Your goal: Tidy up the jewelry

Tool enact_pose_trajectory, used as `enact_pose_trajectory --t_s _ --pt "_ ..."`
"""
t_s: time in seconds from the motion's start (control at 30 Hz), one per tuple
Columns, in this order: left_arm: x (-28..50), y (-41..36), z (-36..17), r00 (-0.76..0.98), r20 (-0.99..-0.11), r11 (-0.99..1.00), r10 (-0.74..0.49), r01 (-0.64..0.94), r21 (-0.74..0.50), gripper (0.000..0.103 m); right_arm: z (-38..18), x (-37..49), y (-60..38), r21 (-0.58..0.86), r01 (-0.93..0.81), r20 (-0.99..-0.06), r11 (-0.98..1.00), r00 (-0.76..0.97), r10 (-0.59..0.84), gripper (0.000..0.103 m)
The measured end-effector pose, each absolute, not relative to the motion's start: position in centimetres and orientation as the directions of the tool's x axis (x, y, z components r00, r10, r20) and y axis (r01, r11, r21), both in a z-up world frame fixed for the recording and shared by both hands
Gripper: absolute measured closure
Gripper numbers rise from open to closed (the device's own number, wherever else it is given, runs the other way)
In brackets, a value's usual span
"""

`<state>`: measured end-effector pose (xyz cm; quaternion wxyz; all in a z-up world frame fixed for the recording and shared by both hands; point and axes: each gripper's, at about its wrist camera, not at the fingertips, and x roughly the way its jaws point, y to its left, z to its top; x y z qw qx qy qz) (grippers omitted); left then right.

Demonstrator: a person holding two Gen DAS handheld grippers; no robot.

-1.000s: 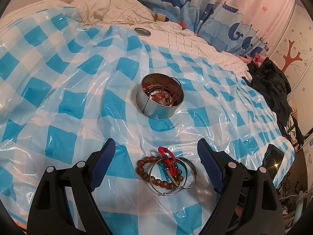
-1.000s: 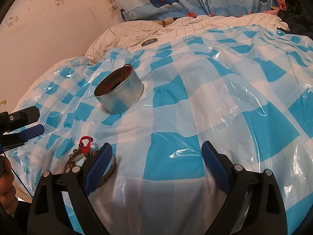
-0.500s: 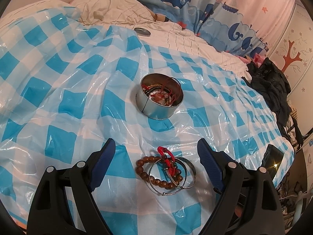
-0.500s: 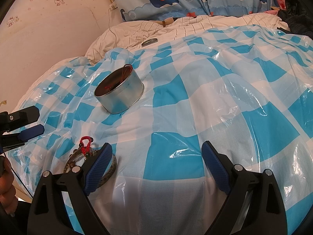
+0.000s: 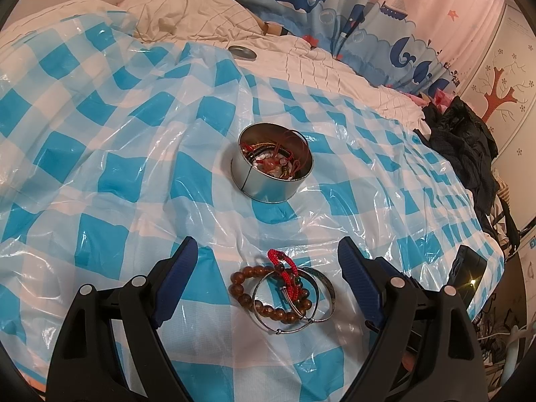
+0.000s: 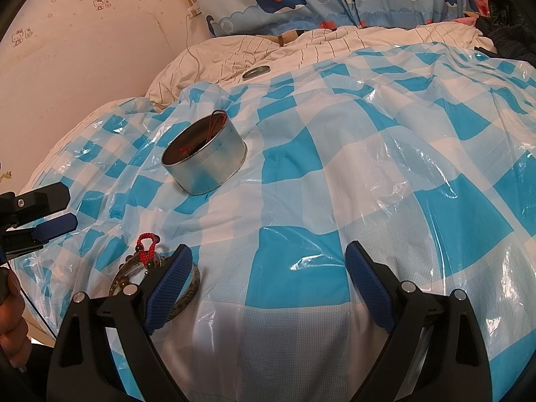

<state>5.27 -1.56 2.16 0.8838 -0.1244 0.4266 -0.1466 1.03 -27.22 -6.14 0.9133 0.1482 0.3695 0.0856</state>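
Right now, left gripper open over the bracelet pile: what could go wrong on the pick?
1. The bead bracelet, red cord and metal bangles overlap; closing the left gripper may lift several, or drop one.
2. The plastic sheet is loose and wrinkled; the pads could pinch it.
3. The tin sits on soft bedding and may tip.

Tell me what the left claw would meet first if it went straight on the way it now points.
Likely the heap of bracelets lying on the checked plastic sheet between the open left claw fingers; the jewelry tin sits farther on. Depth is hard to judge.
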Motion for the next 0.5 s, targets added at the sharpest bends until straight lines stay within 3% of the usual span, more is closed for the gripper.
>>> enact_pose_trajectory --t_s 0.5 --pt "5.25 -1.66 2.15 0.593 -0.718 0.926 -0.365 0.153 -0.345 0.022 -6.17 1.00 -27.28 0.335 -0.047 -0.649 0.941 0.713 0.267 0.014"
